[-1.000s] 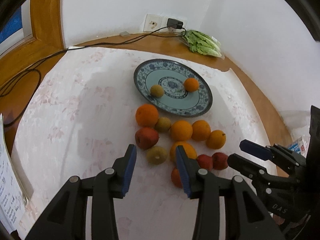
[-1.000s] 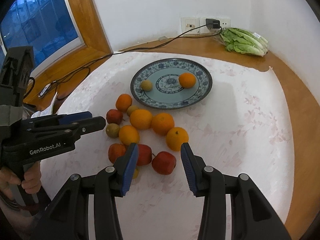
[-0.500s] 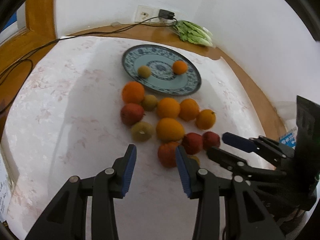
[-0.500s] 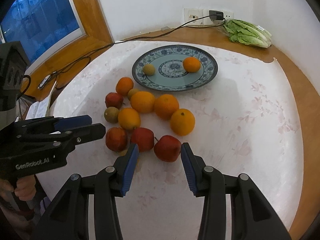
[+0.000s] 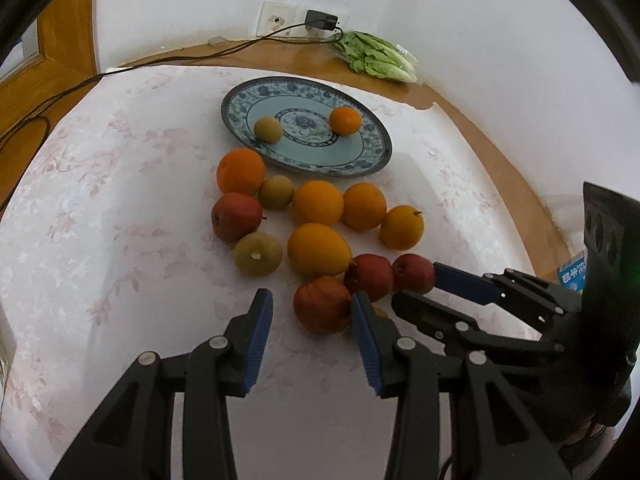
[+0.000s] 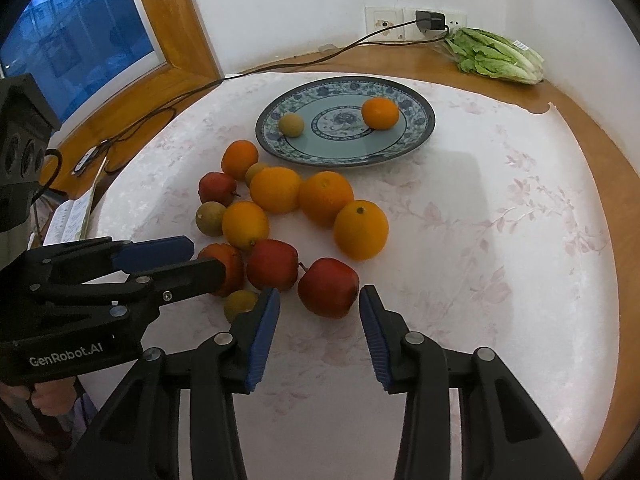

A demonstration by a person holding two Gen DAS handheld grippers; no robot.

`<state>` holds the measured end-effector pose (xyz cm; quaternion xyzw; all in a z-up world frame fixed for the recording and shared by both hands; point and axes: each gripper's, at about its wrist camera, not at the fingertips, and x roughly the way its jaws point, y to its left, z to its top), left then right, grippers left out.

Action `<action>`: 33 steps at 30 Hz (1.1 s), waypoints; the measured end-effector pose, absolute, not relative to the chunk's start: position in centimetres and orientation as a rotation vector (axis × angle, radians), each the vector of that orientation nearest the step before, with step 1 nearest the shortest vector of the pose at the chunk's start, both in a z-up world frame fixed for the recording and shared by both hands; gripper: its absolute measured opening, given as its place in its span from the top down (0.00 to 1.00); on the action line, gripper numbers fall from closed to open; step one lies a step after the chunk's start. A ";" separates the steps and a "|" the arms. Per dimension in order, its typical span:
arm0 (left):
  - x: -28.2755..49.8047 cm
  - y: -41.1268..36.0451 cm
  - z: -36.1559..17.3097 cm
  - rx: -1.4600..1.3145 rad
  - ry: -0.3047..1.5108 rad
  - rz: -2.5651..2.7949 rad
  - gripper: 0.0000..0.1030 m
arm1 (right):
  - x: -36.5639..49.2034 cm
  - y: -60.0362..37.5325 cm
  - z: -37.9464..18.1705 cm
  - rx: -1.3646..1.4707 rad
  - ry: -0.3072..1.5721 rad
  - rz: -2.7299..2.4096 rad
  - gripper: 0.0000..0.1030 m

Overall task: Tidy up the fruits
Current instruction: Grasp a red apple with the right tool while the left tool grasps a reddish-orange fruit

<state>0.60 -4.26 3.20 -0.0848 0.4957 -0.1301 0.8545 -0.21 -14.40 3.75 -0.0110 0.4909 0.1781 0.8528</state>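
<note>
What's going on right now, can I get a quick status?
Left gripper open, nearing a red apple. Right gripper open at another apple. Plate holds two fruits. Neighbouring fruit crowd both apples.

The plate is pale blue-green with a dark blue floral rim and centre medallion. On it sit an orange fruit and an olive-brown one. The table wears white cloth with faint pink blossoms. The nearest apple is red. Each hand-held gripper is black with blue pads.
</note>
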 end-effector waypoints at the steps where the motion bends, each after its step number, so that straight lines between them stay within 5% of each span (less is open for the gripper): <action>1: 0.6 -4.3 3.1 -0.181 1.043 -0.279 0.59 | -0.2 -14.4 3.7 -0.022 1.032 0.375 0.60; 8: 1.0 -5.0 2.5 -0.185 1.049 -0.300 0.59 | 0.2 -14.7 3.1 -0.010 1.032 0.365 0.67; 33: 1.0 -5.2 2.4 -0.162 1.031 -0.296 0.67 | 0.3 -15.6 3.5 0.022 1.016 0.349 0.68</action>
